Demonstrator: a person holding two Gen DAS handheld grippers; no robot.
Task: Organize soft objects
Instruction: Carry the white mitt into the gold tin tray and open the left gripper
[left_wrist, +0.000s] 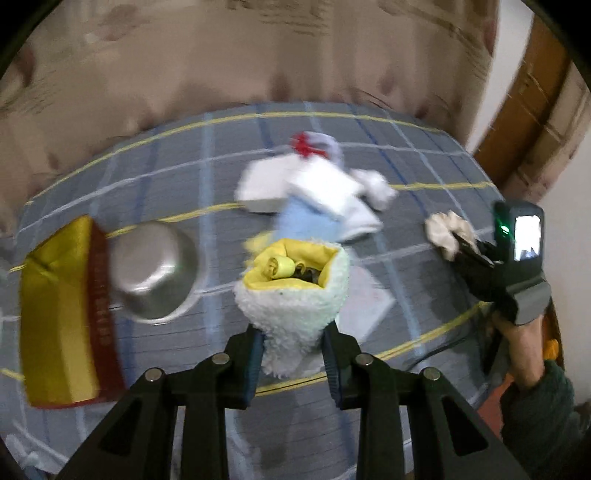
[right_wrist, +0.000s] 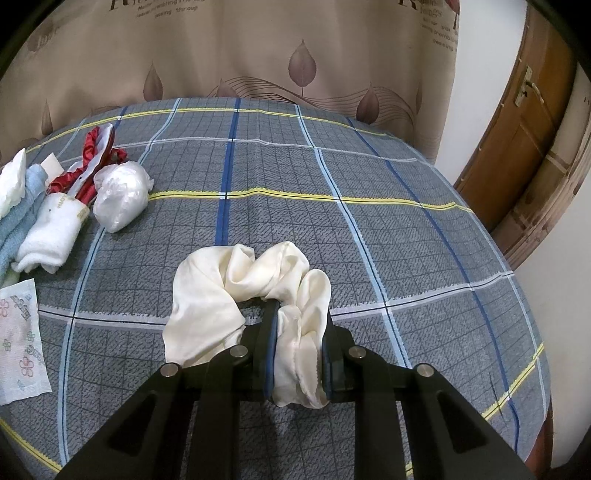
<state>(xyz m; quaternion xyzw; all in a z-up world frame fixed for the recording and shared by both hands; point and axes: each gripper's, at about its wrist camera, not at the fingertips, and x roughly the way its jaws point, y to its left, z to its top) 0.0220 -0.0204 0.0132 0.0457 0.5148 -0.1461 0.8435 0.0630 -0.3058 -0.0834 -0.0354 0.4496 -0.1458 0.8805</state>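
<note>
Plaid bedspread (right_wrist: 369, 221) under both my tools: my left gripper (left_wrist: 293, 356) is clamped on the fluffy yellow-lined sock (left_wrist: 295, 295), lifted near the bed's front edge; my right gripper (right_wrist: 297, 363) pinches the cream scrunchie (right_wrist: 251, 288). Farther in, toward the curtain, lies the pile of socks (left_wrist: 317, 188), dead ahead of the left fingers.

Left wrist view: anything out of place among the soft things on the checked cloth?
Yes. A steel bowl lies tipped on its side beside a yellow and red box, both hard items among the cloths.
</note>
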